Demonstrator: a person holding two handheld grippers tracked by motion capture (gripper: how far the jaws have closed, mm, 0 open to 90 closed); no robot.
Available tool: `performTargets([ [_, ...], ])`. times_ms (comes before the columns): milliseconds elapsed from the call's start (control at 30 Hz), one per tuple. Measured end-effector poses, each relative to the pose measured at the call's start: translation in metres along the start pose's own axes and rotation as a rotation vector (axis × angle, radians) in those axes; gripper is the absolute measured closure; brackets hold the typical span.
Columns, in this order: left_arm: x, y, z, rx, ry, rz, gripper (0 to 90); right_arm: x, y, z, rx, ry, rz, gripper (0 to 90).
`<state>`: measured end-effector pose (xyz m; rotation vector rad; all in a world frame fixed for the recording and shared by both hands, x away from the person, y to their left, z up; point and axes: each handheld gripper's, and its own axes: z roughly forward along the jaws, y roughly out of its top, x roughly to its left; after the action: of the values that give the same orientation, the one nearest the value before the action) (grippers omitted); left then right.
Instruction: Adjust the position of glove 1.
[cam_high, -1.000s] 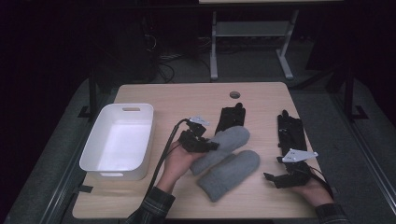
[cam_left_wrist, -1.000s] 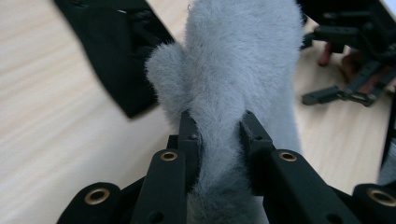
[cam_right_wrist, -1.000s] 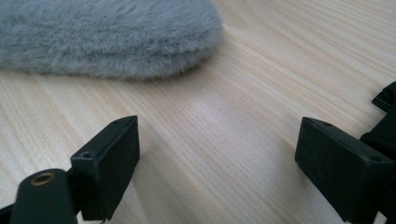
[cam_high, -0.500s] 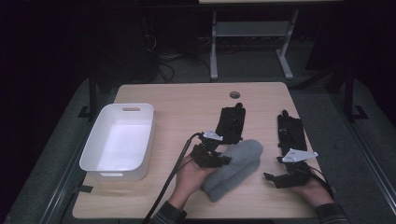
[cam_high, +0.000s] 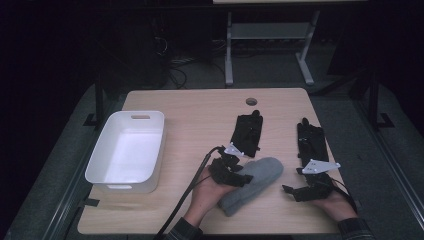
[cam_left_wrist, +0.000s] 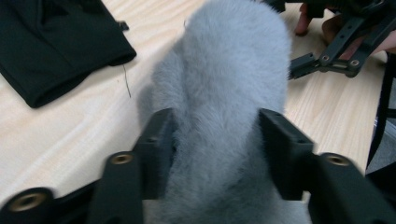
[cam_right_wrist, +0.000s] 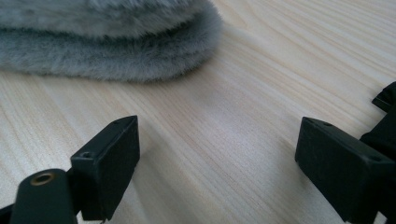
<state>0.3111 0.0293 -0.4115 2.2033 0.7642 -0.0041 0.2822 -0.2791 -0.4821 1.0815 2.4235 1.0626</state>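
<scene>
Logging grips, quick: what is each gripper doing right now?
Left gripper: shut on the grey mitten.
Right gripper: open, holding nothing, low over the table.

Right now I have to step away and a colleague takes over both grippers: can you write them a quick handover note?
Left gripper: shut on the upper fluffy grey mitten, stacked on its twin.
Right gripper: open, low over bare table, holding nothing.
Two black gloves lie flat behind; the white plastic bin at the left is empty.
Done: grey pair stacked. Probably left: moving the mittens and gloves to the bin.
</scene>
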Motion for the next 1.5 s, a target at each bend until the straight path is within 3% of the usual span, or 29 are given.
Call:
performTargets([
  [233,0.014,0.011,-0.014,-0.014,-0.031,0.076,25.2,0.000,0.000,0.000,0.001,0.000,0.001,13.7],
  [333,0.029,0.012,-0.011,-0.012,-0.085,0.057,22.6,0.000,0.000,0.000,0.001,0.000,0.001,13.7],
  [467,0.046,0.014,-0.006,0.007,-0.100,0.062,20.1,0.000,0.000,0.000,0.001,0.000,0.000,13.7],
  [533,0.054,0.015,-0.003,-0.003,-0.125,0.045,20.1,0.000,0.000,0.000,0.000,0.001,-0.001,13.7],
  [633,0.059,0.015,0.004,0.017,-0.129,0.050,20.1,0.000,0.000,0.000,0.000,0.001,0.001,13.7],
  [700,0.059,0.012,0.011,0.024,-0.156,0.043,20.2,0.000,0.000,0.000,0.000,0.001,0.001,13.7],
  [1033,0.045,0.002,0.028,0.066,-0.166,0.064,20.0,0.000,0.000,0.000,0.000,0.000,-0.001,13.7],
  [1267,0.041,-0.005,0.040,0.102,-0.150,0.103,14.3,0.000,0.000,0.000,0.000,0.000,-0.001,13.7],
  [1500,0.041,-0.008,0.047,0.126,-0.168,0.119,13.9,0.000,0.000,0.000,0.000,-0.001,-0.001,13.7],
])
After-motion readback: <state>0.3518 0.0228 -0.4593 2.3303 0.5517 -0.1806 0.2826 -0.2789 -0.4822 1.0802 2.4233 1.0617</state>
